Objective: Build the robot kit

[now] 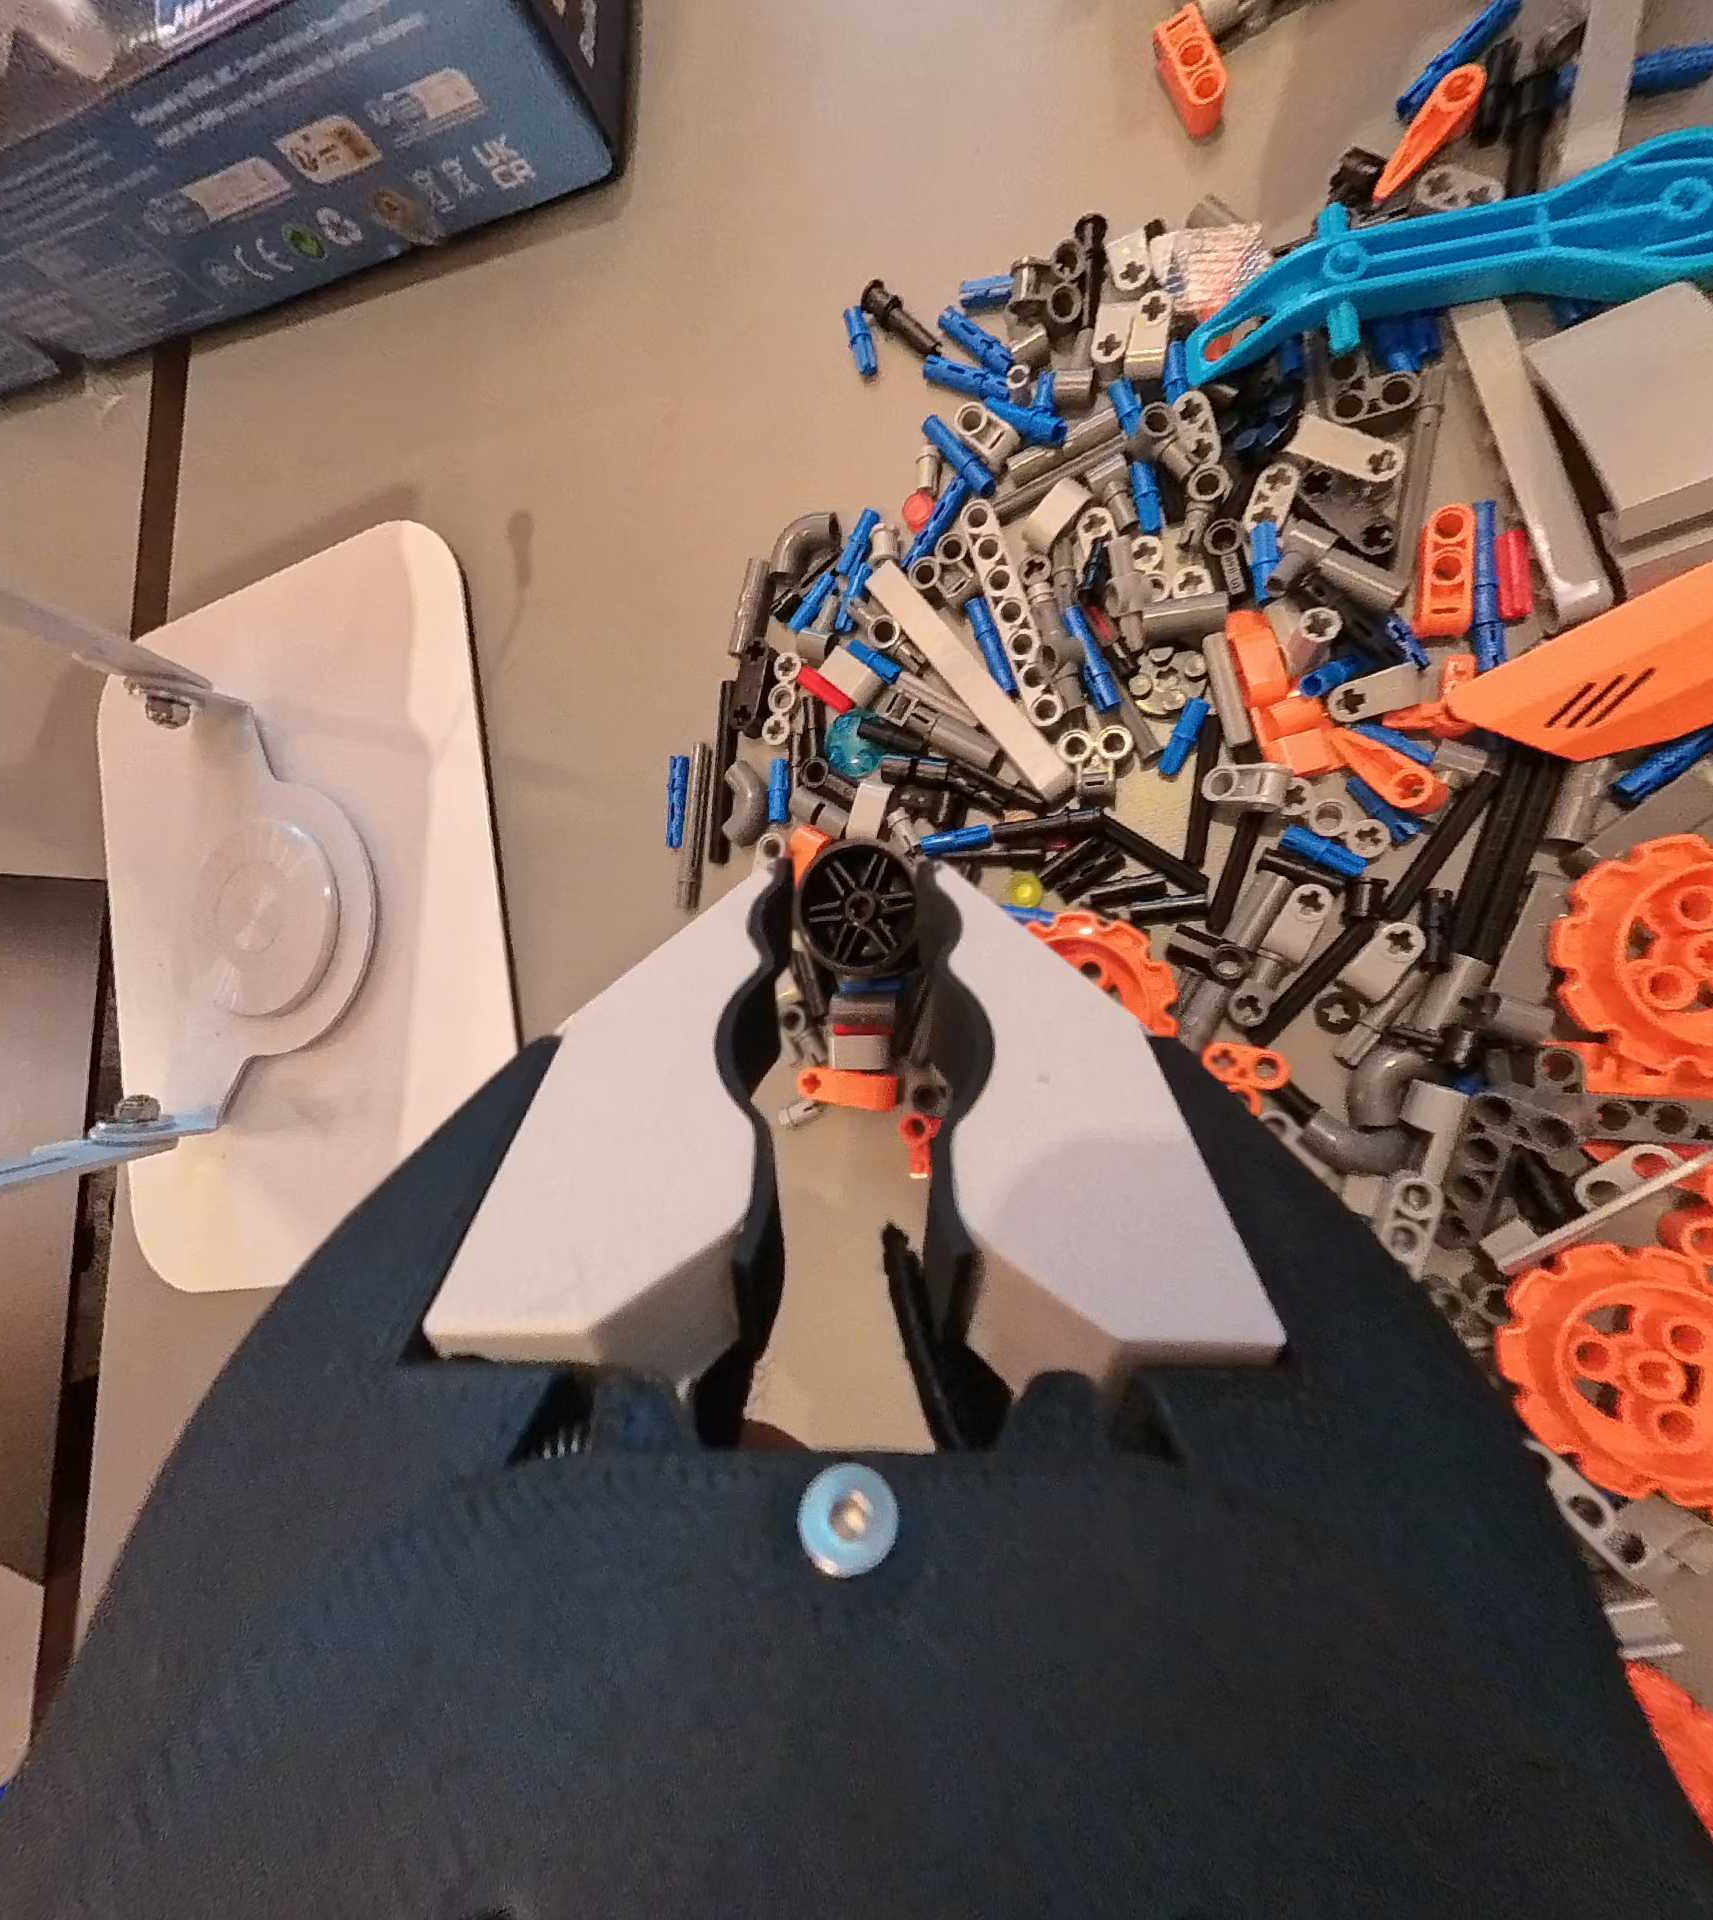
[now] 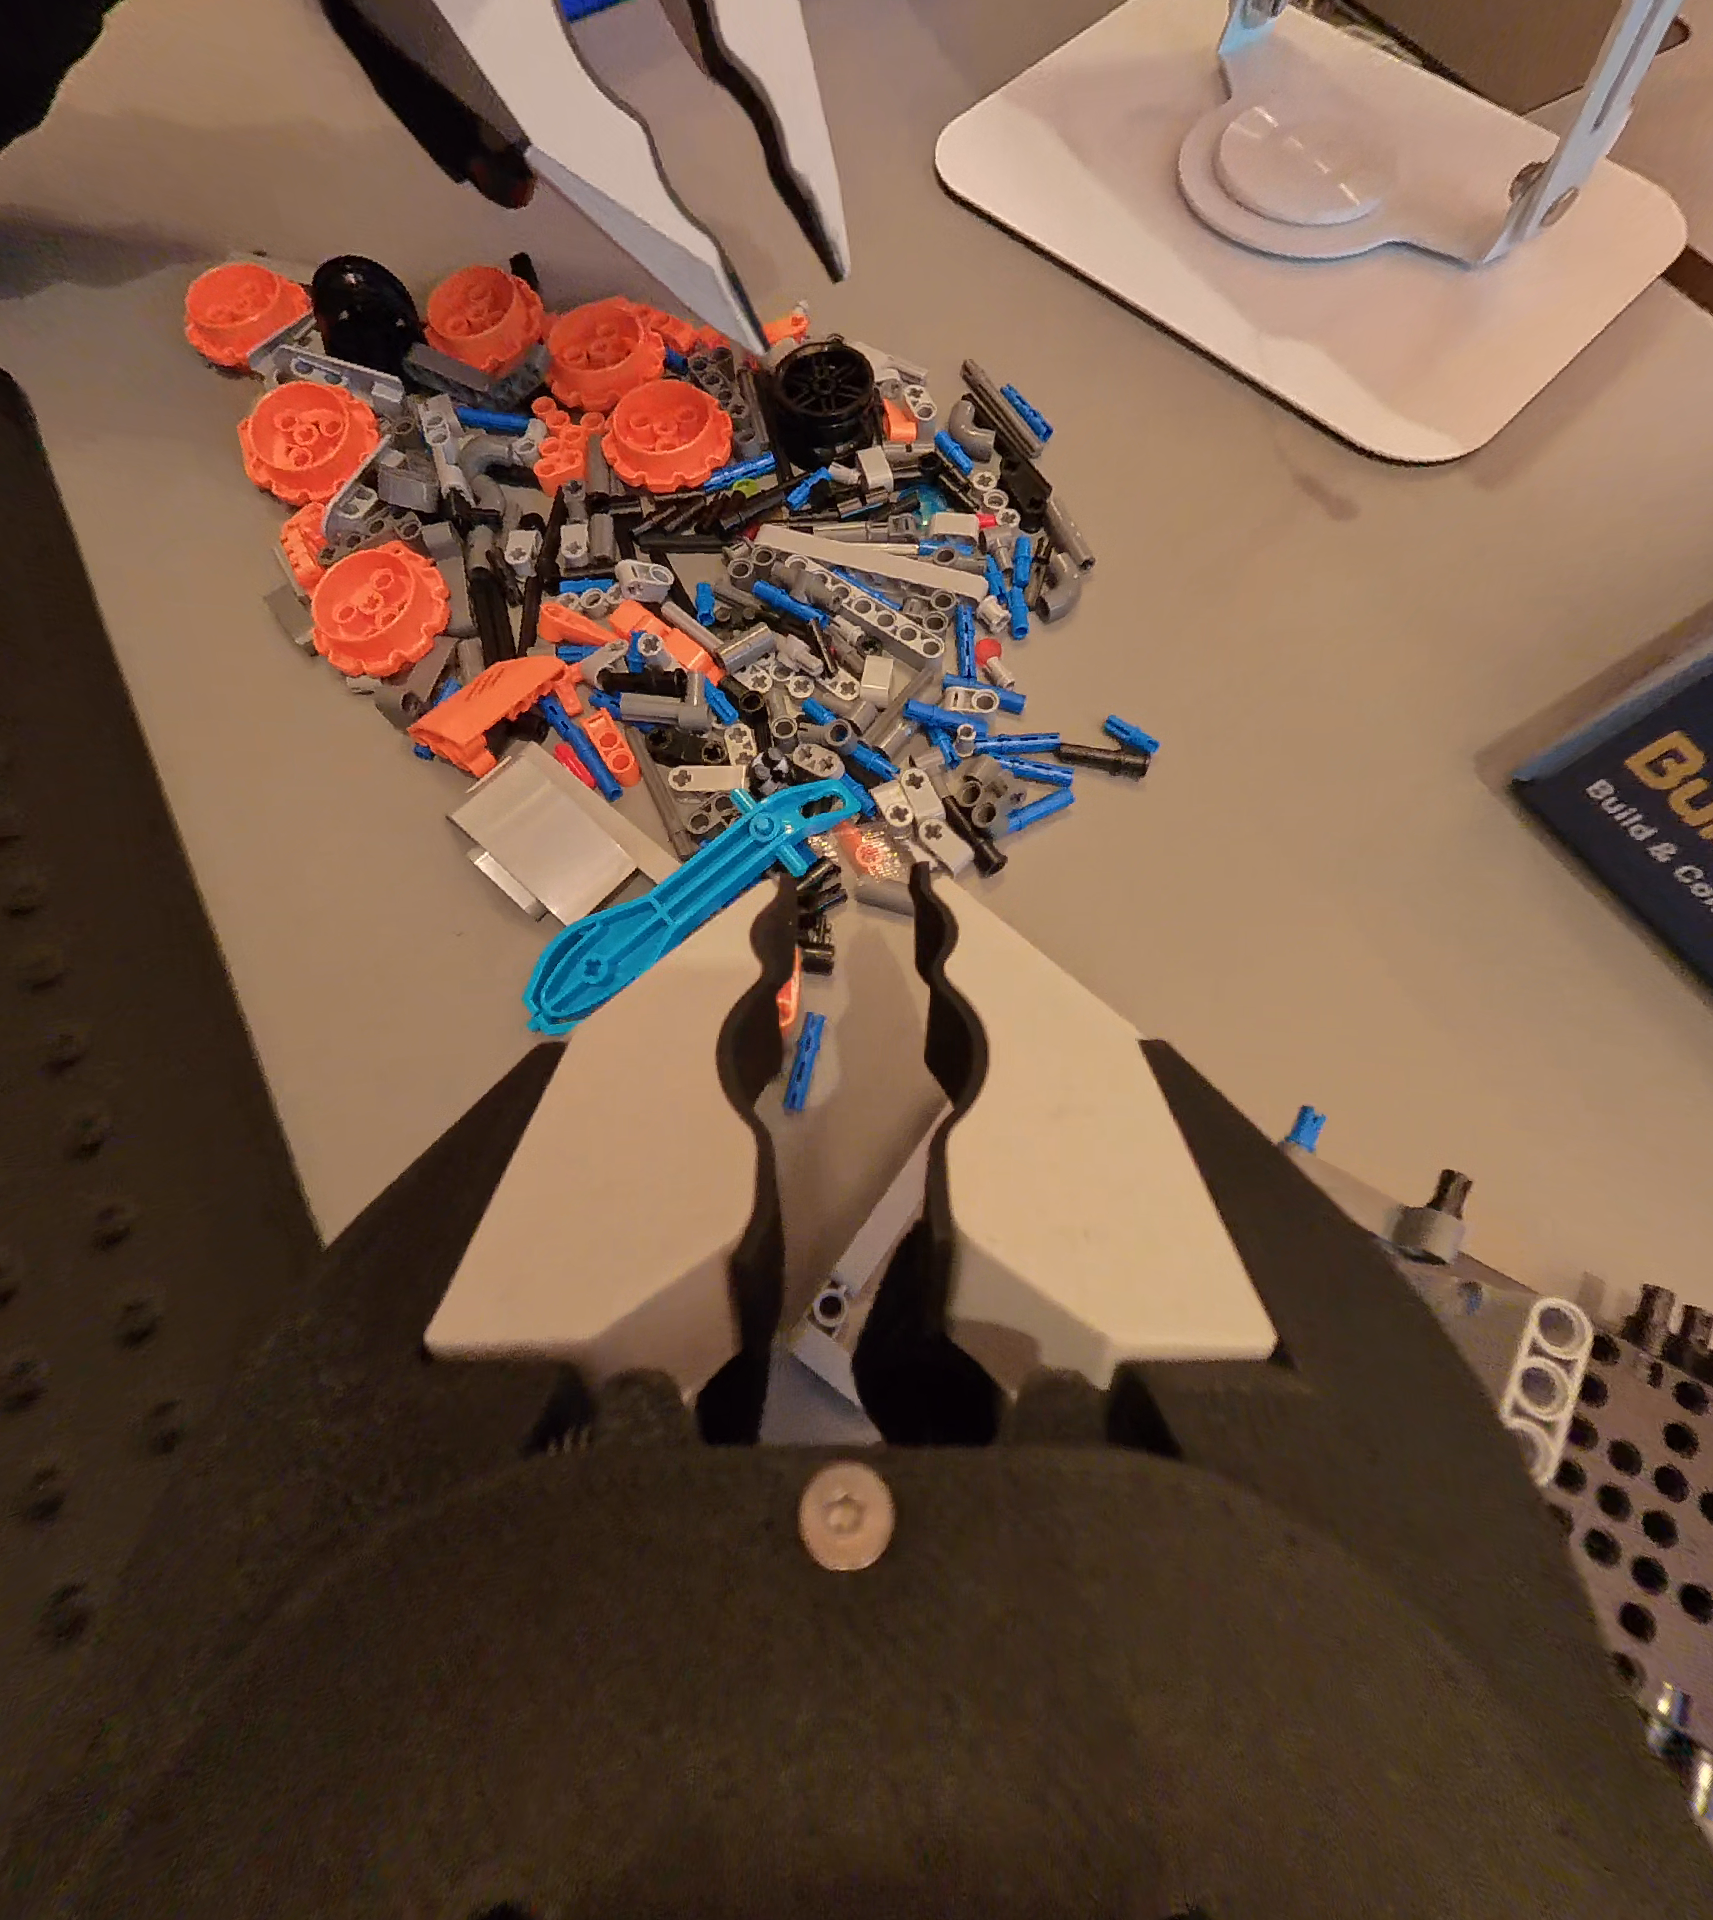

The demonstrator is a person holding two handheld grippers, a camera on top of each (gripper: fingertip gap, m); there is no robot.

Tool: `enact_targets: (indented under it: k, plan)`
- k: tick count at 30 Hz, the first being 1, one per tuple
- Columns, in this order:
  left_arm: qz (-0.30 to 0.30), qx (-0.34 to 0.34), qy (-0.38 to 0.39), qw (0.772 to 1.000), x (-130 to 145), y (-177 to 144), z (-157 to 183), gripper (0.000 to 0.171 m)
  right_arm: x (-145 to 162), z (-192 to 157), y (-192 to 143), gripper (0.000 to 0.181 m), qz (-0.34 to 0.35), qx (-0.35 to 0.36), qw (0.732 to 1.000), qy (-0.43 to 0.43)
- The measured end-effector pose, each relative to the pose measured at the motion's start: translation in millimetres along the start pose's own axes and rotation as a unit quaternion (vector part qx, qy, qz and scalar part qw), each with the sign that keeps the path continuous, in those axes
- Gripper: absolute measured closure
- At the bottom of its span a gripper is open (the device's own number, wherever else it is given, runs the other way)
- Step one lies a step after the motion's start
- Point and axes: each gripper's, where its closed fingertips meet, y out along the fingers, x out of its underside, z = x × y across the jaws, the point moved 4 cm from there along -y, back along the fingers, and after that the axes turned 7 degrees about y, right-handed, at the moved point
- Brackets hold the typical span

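Note:
A pile of small building parts [image 1: 1143, 644] lies on the grey table: blue pins, grey beams, black axles, orange gear wheels [image 1: 1704, 951]. My left gripper [image 1: 857, 878] is open, its tips on either side of a black spoked wheel hub [image 1: 857, 909] at the pile's near edge. The right wrist view shows the left gripper [image 2: 800, 308] above that hub [image 2: 826, 400], which rests on the pile. My right gripper [image 2: 847, 883] is open and empty at the pile's [image 2: 727, 623] opposite edge, next to a turquoise tool [image 2: 686, 904] and short black pins [image 2: 816, 914].
A white stand base [image 1: 312, 727] with metal arms lies beside the pile, also in the right wrist view [image 2: 1351, 312]. A dark blue box [image 1: 208, 187] stands beyond [image 2: 1683, 831]. A dark perforated block [image 2: 1662, 1507] sits by my right gripper. A second black wheel [image 2: 364, 301] lies among the orange ones. The left gripper's tips are roughly 15 cm from the right gripper's.

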Motion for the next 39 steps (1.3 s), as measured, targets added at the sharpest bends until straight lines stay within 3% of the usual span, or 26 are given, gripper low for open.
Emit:
enact_targets:
  k: [11,39]
  plan:
    - [-0.005,0.029,-0.05,0.998,14.1,19.0,0.0,0.135,4.8,-1.0,3.5,0.161,0.009,-0.017,1.0,-0.004]
    - [0.025,0.01,-0.01,1.0,2.5,-0.2,5.2,0.152,4.3,4.3,-0.1,0.169,0.05,-0.016,0.998,-0.027]
